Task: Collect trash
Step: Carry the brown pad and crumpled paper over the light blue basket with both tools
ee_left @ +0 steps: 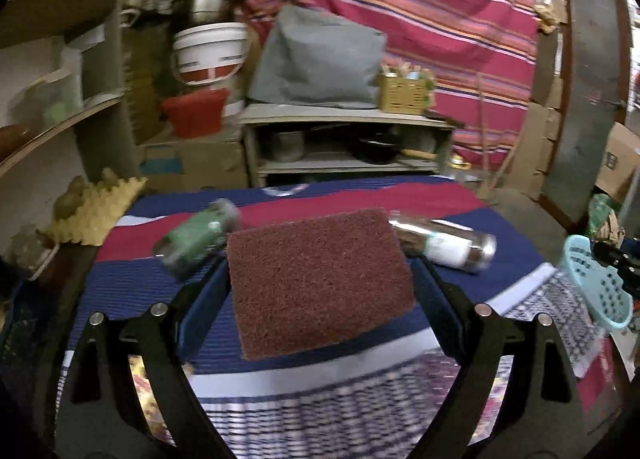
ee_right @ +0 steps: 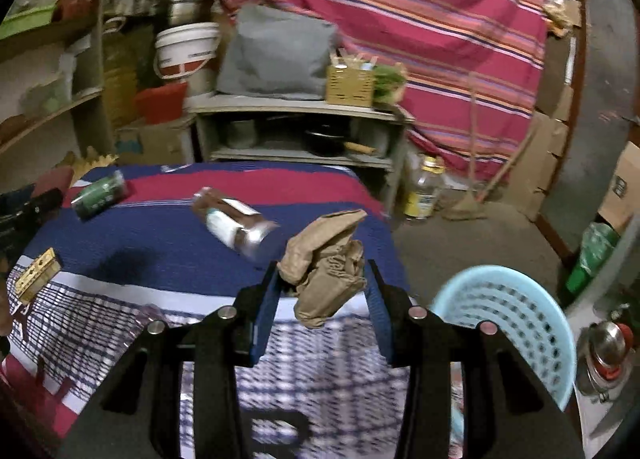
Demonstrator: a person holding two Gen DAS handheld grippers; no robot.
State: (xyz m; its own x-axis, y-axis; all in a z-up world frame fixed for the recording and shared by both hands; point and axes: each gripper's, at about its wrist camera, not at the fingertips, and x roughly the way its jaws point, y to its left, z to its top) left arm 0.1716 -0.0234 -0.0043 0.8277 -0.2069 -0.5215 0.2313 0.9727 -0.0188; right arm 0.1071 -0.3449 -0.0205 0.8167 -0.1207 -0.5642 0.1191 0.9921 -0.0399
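Trash first: the crumpled brown paper (ee_right: 325, 265) is pinched in the right gripper (ee_right: 323, 291), with the blue pads pressing on both sides of the wad and most of it sticking up and forward past the tips. It's held up off the desk (ee_right: 168, 243), just left of the light blue basket (ee_right: 516, 323) that sits at the desk's right edge. I'm guessing that basket is the bin, so it all comes down to this: the basket's open mouth lies right of and a bit below the paper, and the right hand is clearly the closer one. A short swing to the right and a drop should do it.

The left gripper (ee_left: 320, 291) has a reddish-brown scouring pad (ee_left: 320, 283) clamped between widely spread jaws, flat side up, long edges running away from the camera. Seen from that side, the basket (ee_left: 596, 291) is well off to the right, so that hand has further to go.

Left of the basket and still lying on the striped cloth are a green can (ee_right: 100, 195) on its side at the far left and a foil-and-white wrapper or bottle (ee_right: 236, 223) nearer the middle, long axis slanting toward the basket. There's also a brass hinge (ee_right: 36, 275) near the left edge, and I can't tell whether that's trash.
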